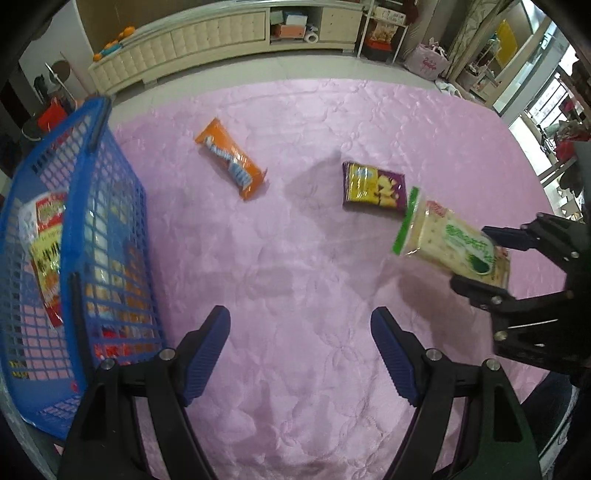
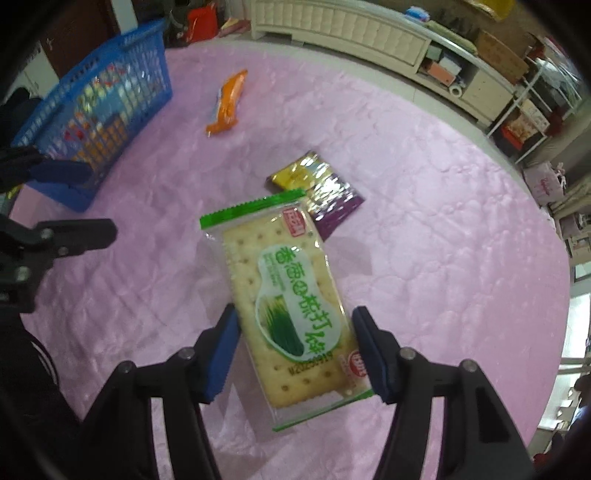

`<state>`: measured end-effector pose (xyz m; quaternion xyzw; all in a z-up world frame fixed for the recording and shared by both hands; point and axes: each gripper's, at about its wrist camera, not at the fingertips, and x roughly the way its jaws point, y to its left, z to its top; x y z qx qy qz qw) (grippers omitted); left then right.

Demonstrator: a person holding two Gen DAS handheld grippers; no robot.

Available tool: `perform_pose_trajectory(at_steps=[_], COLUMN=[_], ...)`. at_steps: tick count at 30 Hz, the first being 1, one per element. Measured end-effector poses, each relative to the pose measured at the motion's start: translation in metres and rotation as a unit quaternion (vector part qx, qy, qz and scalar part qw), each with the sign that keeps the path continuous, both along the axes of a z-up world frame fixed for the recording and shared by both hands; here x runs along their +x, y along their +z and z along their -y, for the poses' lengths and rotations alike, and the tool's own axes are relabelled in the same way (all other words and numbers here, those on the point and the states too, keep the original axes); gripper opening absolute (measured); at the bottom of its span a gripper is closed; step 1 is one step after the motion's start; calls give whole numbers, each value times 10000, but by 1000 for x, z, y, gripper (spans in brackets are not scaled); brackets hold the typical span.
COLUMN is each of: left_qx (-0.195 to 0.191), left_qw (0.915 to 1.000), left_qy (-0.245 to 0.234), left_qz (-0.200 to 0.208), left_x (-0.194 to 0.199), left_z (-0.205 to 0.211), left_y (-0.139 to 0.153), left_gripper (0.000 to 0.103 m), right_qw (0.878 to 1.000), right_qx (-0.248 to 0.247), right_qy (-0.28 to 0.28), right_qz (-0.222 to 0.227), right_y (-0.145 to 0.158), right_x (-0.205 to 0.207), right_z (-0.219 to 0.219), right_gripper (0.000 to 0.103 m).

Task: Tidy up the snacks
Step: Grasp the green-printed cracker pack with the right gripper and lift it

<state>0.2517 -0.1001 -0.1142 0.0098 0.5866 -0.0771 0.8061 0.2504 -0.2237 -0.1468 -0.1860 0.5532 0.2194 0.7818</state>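
My right gripper (image 2: 293, 349) is shut on a green-edged cracker pack (image 2: 288, 295) and holds it above the pink cloth; in the left wrist view the pack (image 1: 454, 245) hangs at the right in that gripper (image 1: 476, 258). My left gripper (image 1: 301, 354) is open and empty over the cloth, beside the blue basket (image 1: 99, 206); it also shows at the left of the right wrist view (image 2: 98, 203). An orange snack pack (image 1: 231, 158) (image 2: 227, 103) and a purple-yellow pack (image 1: 375, 188) (image 2: 319, 188) lie on the cloth.
The blue basket (image 2: 88, 195) stands at the left edge of the pink-covered table (image 1: 295, 266) and holds several snack packs, among them a red and yellow bag (image 1: 46, 254). A cream cabinet (image 1: 207, 40) and cluttered shelves (image 1: 384, 33) stand beyond the table.
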Motion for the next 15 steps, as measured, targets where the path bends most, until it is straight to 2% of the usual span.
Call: perform_pose_trajectory(at_steps=[3, 8, 10, 13, 15], left_qx=[-7, 79, 142, 200, 221], left_qw=[10000, 9999, 9998, 9994, 9989], left_qy=[-13, -5, 87, 270, 407], left_qz=[55, 128, 123, 109, 113], left_x=[7, 25, 37, 54, 68], left_z=[4, 11, 11, 9, 6], left_y=[7, 13, 13, 10, 8], left_gripper=[77, 77, 77, 77, 77], right_qw=[9992, 9971, 9947, 9932, 9909], right_qx=[248, 428, 429, 439, 651], right_qy=[-288, -601, -893, -1032, -1143], right_qz=[125, 209, 282, 320, 277], right_y=[17, 25, 27, 28, 27], right_x=[2, 15, 22, 26, 34], right_z=[16, 30, 32, 32, 31], right_gripper=[66, 66, 66, 66, 66])
